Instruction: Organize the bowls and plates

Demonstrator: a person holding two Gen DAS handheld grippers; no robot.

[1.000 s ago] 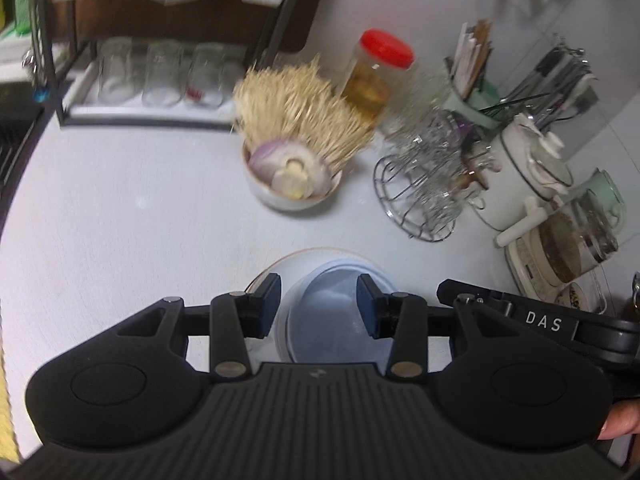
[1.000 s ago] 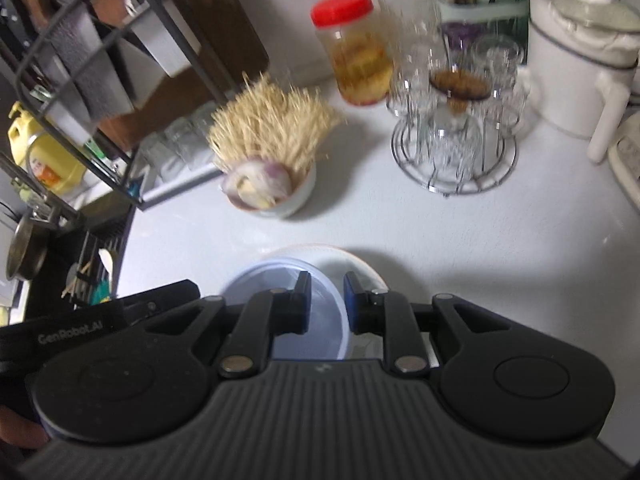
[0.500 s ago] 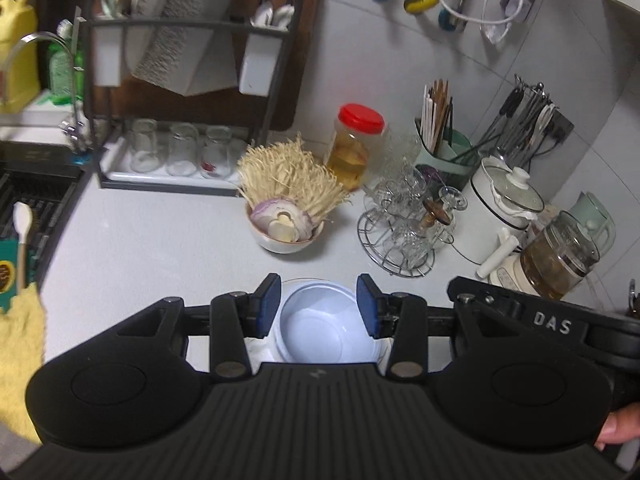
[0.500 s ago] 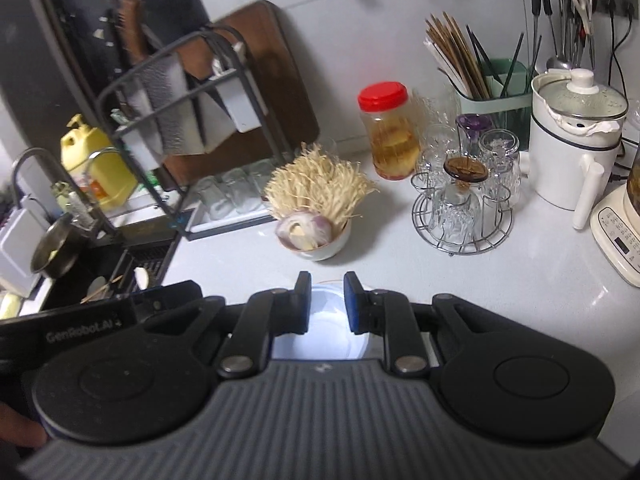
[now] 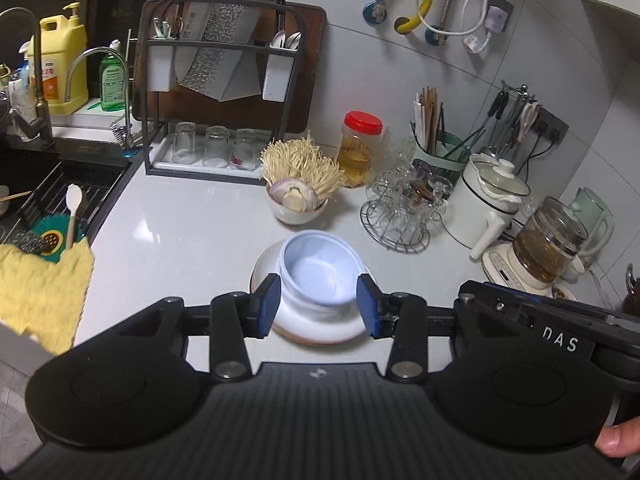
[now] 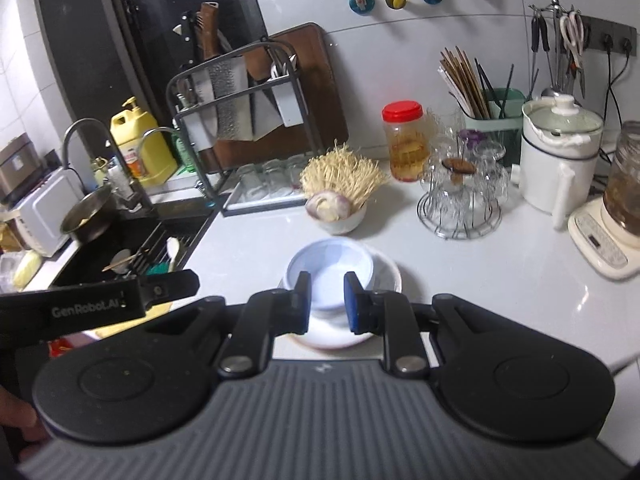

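A pale blue bowl (image 5: 320, 272) stands upright on a white plate (image 5: 316, 332) with a brownish rim, in the middle of the white counter. My left gripper (image 5: 317, 308) hovers above and short of them, open, with the bowl seen through the gap between its blue pads (image 5: 270, 304) and untouched. In the right wrist view the same bowl (image 6: 332, 268) and plate (image 6: 386, 276) lie beyond my right gripper (image 6: 327, 300). Its jaws stand a narrow gap apart with nothing between them. Both grippers point down at the stack side by side.
Behind the stack stands a bowl of enoki mushrooms and onion (image 5: 298, 200). A wire rack of glasses (image 5: 400, 216), a red-lidded jar (image 5: 360, 148), a white pot (image 5: 488, 200) and a kettle (image 5: 548, 252) fill the right. A knife rack (image 5: 224, 92), sink (image 5: 48, 200) and yellow cloth (image 5: 40, 284) lie left.
Both grippers have drawn back and risen from the bowl and plate, which now look smaller and farther off. The jaw gaps are unchanged. Bowl and plate stay on the counter.
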